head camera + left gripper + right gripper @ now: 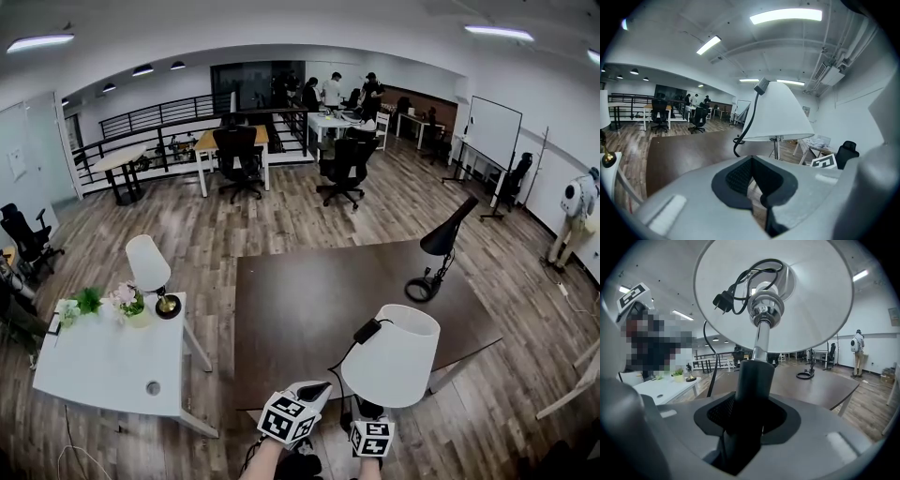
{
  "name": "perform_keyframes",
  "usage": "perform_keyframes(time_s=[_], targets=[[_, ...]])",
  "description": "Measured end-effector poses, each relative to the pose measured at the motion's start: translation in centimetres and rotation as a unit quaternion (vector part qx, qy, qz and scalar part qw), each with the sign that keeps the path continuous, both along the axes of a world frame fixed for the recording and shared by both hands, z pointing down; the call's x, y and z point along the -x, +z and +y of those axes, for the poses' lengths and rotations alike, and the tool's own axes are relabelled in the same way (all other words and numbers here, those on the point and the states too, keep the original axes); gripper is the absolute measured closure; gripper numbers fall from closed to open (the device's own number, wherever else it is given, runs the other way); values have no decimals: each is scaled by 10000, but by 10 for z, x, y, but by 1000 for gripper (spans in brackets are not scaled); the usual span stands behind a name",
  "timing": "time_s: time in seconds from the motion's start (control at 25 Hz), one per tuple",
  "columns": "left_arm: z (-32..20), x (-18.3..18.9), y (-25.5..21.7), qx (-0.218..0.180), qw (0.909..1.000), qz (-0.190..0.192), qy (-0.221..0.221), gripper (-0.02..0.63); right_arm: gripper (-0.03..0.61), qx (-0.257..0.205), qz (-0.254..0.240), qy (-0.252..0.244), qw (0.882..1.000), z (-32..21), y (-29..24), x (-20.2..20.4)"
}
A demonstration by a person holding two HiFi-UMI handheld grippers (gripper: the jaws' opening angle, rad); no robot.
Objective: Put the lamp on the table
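A lamp with a white shade (392,356) hangs in the air just off the near edge of the dark brown table (309,300). My right gripper (371,436) is shut on its dark stem (754,380) below the shade (811,301). The lamp's black cord and plug (723,301) are looped up inside the shade. My left gripper (295,412) is just left of the lamp and holds nothing. Its jaws (753,185) are shut, with the lamp (780,117) ahead and to its right.
A black desk lamp (441,253) stands on the table's far right corner. To the left is a white side table (103,370) with another white lamp (150,267) and a small plant (89,300). Office chairs, desks and people are far behind.
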State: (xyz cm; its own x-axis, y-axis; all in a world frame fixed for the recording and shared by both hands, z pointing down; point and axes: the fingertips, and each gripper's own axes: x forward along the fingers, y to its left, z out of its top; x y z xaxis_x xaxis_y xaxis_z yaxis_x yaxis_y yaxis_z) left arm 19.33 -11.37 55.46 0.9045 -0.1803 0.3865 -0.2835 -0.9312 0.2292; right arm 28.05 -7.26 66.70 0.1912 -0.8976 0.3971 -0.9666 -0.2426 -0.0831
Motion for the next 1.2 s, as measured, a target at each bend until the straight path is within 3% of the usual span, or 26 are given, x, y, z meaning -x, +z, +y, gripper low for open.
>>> perform_keyframes(time_s=[0.36,0.64,0.92,1.2], targets=[[-28,-53,-3,92,9998,72,149,614,397,65,318,115,9994,-28,-11,-47],[-88,-66,1,153,9996,66,-244,614,397,-17,129,12,9999,-80,-11,-74],[-138,-86,-20,31,9989,263,-388,614,397,-67,393,-183,9990,-136,-32,-98],[-185,-76,-24,29,9969,413,-666,614,397,-296,332,-333,9985,-188,-43,-98]])
